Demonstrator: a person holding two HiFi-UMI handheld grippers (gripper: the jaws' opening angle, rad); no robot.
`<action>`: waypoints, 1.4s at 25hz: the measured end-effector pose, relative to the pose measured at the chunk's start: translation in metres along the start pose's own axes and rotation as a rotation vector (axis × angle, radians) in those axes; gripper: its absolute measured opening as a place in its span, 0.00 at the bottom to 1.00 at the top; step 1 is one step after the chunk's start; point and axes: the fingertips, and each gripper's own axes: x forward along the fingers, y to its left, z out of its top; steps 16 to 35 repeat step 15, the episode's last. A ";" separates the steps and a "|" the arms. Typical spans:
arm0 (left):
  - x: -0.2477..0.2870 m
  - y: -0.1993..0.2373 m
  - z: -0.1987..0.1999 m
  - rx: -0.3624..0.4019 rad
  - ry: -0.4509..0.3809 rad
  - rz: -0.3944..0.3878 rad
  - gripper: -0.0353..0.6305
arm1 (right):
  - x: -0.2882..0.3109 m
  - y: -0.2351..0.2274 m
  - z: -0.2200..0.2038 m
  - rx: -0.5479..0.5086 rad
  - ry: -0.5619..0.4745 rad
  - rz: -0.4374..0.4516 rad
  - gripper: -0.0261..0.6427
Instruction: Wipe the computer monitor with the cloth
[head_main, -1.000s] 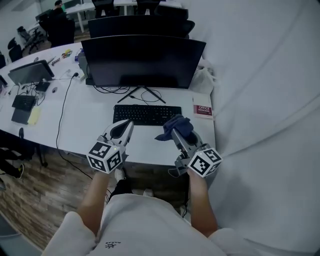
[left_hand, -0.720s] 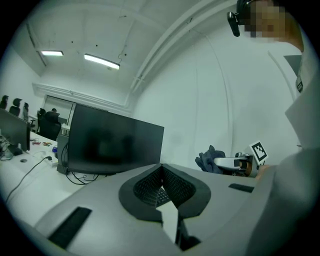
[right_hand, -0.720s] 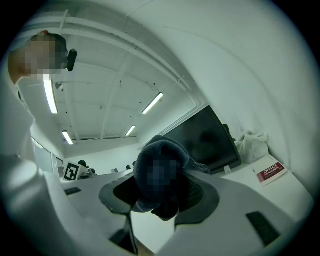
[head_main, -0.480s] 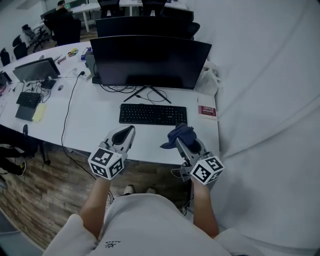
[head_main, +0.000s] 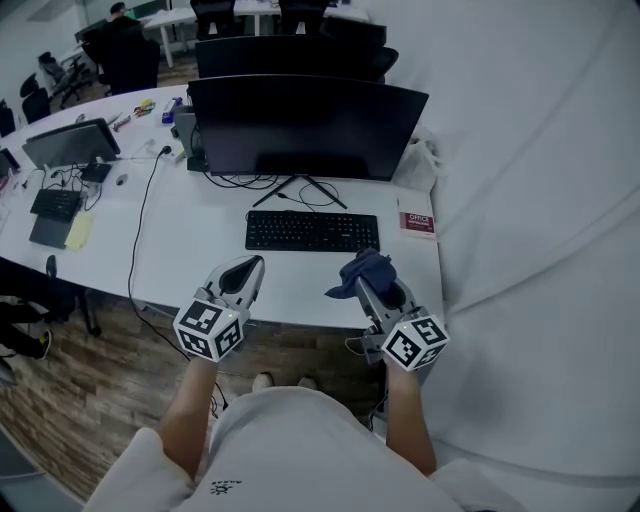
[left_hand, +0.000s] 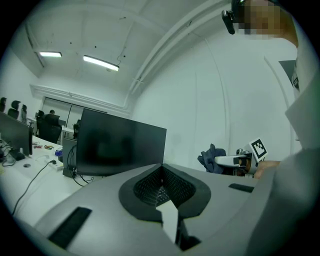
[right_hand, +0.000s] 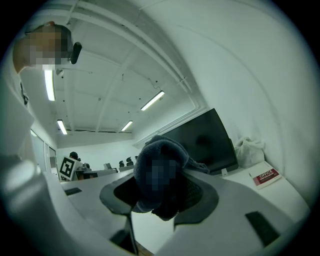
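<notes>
From the head view, both forearms reach out over the near edge of the white tabletop (head_main: 190, 240), each hand holding a gripper. The left gripper (head_main: 249, 268) hangs at the tabletop's edge. Its own view shows what the head view does not: the jaws are together, pad against pad. The right gripper (head_main: 363, 284) is level with it and well apart. Its jaws are clamped on the dark blue cloth (head_main: 364, 264), which bunches out above the tips. The right gripper view shows the cloth filling the gap between the jaws. The left gripper view shows the same wad from the side, off the tabletop.

Only the head view shows the black keyboard (head_main: 312, 230), which lies just beyond the grippers. A red book (head_main: 417, 222) lies near its right end, and the right gripper view also catches it. Behind the keyboard stands the computer monitor (head_main: 305, 125), its screen dark, on a splayed stand with cables around it. The cloth is well apart from it. A crumpled white bag (head_main: 424, 160) sits by the monitor's right edge. Both gripper views show ceiling lights, which the head view does not.
</notes>
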 end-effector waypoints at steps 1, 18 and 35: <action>-0.001 0.001 0.000 -0.001 -0.001 -0.002 0.07 | 0.000 0.002 -0.001 -0.001 0.000 -0.002 0.33; -0.011 0.006 0.000 -0.001 0.003 -0.022 0.07 | -0.002 0.013 -0.004 -0.010 -0.001 -0.030 0.33; -0.011 0.006 0.000 -0.001 0.003 -0.022 0.07 | -0.002 0.013 -0.004 -0.010 -0.001 -0.030 0.33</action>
